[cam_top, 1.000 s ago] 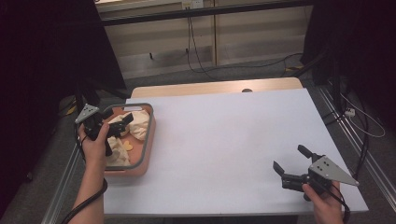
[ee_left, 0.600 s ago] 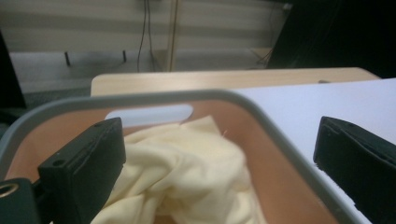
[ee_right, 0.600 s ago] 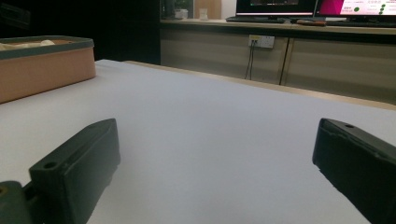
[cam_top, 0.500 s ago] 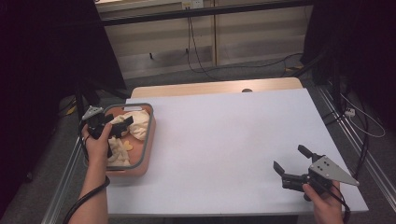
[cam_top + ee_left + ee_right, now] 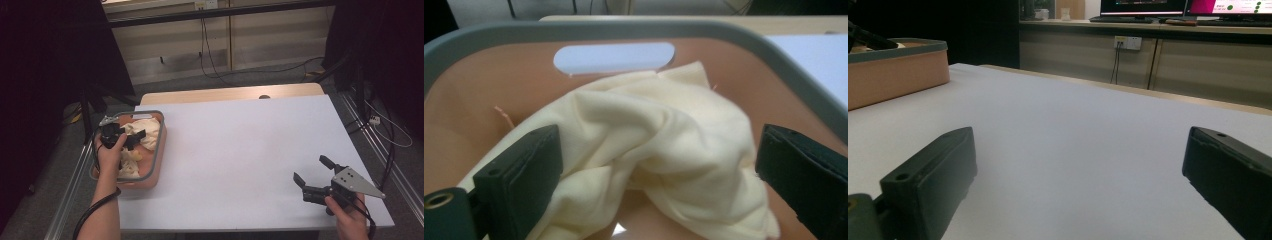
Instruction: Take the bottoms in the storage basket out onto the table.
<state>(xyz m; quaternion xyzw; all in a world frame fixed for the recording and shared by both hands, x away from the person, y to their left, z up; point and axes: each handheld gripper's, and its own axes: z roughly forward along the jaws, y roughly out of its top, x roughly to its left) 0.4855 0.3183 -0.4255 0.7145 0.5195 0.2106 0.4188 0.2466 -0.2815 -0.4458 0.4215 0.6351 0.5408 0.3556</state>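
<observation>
A salmon-coloured basket with a grey rim (image 5: 161, 142) sits at the table's left edge and holds crumpled cream cloth (image 5: 149, 133). My left gripper (image 5: 131, 136) is open inside the basket, its jaws spread on either side of the cloth (image 5: 659, 145) without closing on it. The basket's far wall has a slot handle (image 5: 614, 56). My right gripper (image 5: 312, 171) is open near the table's front right corner, low over the bare white tabletop (image 5: 1073, 150), nothing between its jaws.
The basket's side (image 5: 895, 75) appears far left in the right gripper view. The white table (image 5: 240, 150) has a wooden strip (image 5: 230, 94) along its far edge. Cables (image 5: 215, 55) lie on the floor beyond, and metal rails (image 5: 365, 130) run beside the table.
My left gripper has moved forward and down inside the basket, onto the cream cloth. The right gripper has stayed in place.
</observation>
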